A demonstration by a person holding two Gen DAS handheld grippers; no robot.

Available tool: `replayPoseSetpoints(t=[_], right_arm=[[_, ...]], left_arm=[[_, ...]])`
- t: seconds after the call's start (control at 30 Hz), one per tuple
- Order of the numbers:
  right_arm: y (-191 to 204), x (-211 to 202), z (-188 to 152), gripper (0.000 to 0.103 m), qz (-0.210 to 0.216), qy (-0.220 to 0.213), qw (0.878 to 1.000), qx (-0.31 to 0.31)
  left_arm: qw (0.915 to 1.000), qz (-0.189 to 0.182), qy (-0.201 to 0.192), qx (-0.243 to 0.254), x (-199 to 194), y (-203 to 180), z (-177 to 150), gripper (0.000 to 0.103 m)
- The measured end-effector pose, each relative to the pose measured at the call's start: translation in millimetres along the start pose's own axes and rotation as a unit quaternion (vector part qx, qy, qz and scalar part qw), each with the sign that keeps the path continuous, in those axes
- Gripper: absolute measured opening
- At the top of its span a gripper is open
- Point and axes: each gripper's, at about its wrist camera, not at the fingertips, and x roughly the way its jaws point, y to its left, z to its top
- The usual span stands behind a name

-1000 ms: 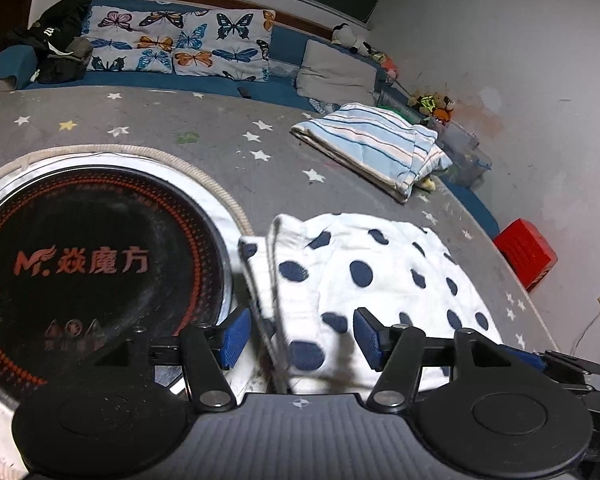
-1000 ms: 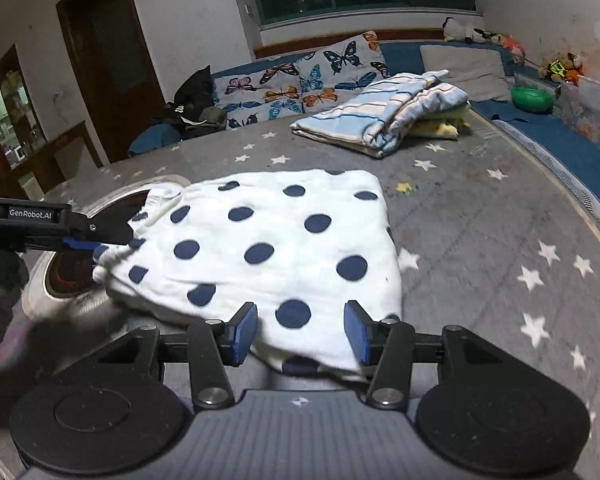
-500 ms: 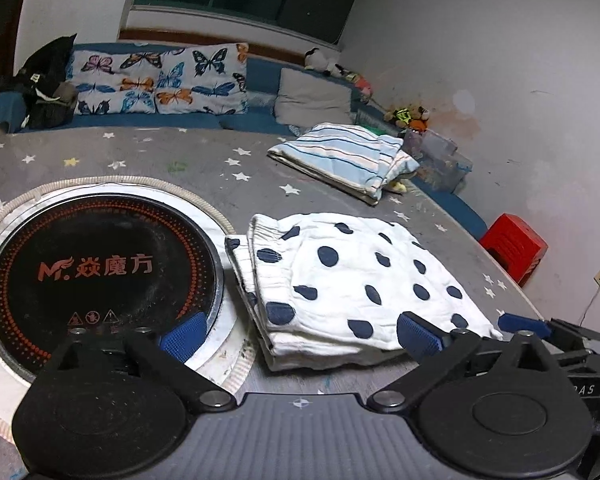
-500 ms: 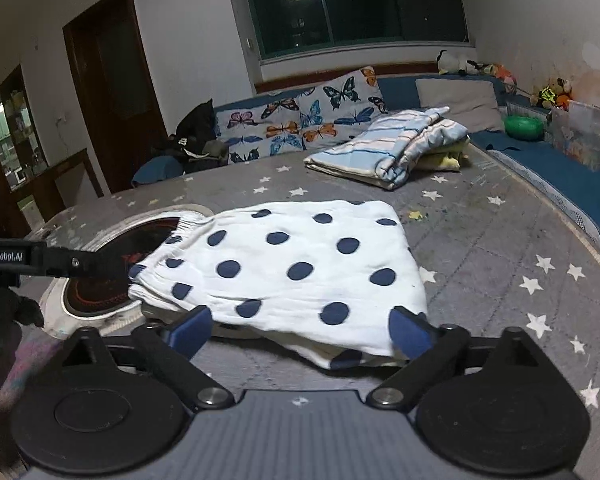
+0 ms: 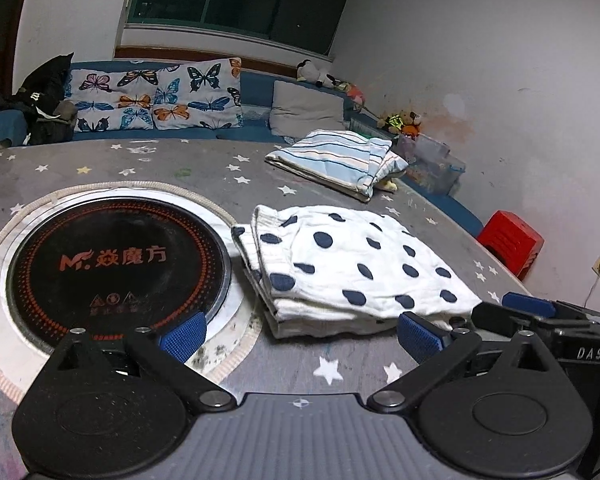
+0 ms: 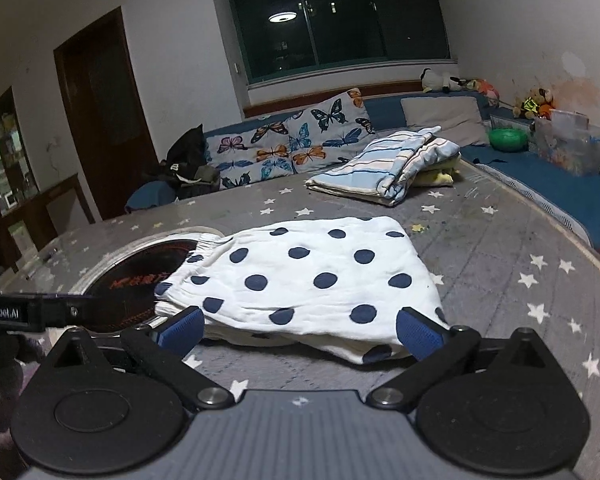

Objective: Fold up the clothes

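A white garment with dark blue dots [image 5: 352, 268] [image 6: 312, 280] lies folded flat on the grey star-patterned table [image 5: 148, 160], right of a round black cooktop [image 5: 112, 260]. My left gripper [image 5: 300, 338] is open, a little short of the garment's near edge, nothing between its blue pads. My right gripper [image 6: 298, 330] is open too, just in front of the garment's near hem, holding nothing. The right gripper's blue finger [image 5: 528, 300] shows at the right edge of the left wrist view. A folded blue-striped cloth [image 5: 336, 160] [image 6: 388, 164] rests at the table's far side.
Butterfly-print cushions [image 5: 156, 96] and a grey pillow [image 5: 304, 108] line a blue bench behind the table. A red stool [image 5: 510, 242] stands on the floor to the right. A green bowl [image 6: 507, 138], clear boxes and soft toys sit on the bench at far right.
Both grippers have opened wide, let go of the dotted garment and drawn back and up from it. The garment now lies flat and folded on the table.
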Motion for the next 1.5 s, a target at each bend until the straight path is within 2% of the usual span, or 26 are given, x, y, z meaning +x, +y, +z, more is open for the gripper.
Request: replayPoseSetpoints(t=[0.17, 0.63, 0.9, 1.5], right_arm=[[5.6, -8.0, -7.8, 0.103, -0.016, -0.008, 1.000, 0.006], [23.5, -24.0, -24.0, 0.103, -0.011, -0.029, 1.000, 0.000], [32.6, -29.8, -30.9, 0.103, -0.048, -0.046, 0.998, -0.012], [39.1, -26.1, -38.0, 0.103, -0.027, -0.044, 0.999, 0.006]], left_arm=[[1.0000, 0.003, 0.005, 0.001, -9.2, -0.7, -10.9, 0.103], [0.9989, 0.023, -0.015, 0.039, -30.5, -13.3, -27.2, 0.103], [0.9982, 0.029, -0.019, 0.050, -33.0, -19.0, -30.3, 0.103], [0.9970, 0.042, -0.014, 0.064, -33.3, -23.7, -36.7, 0.103]])
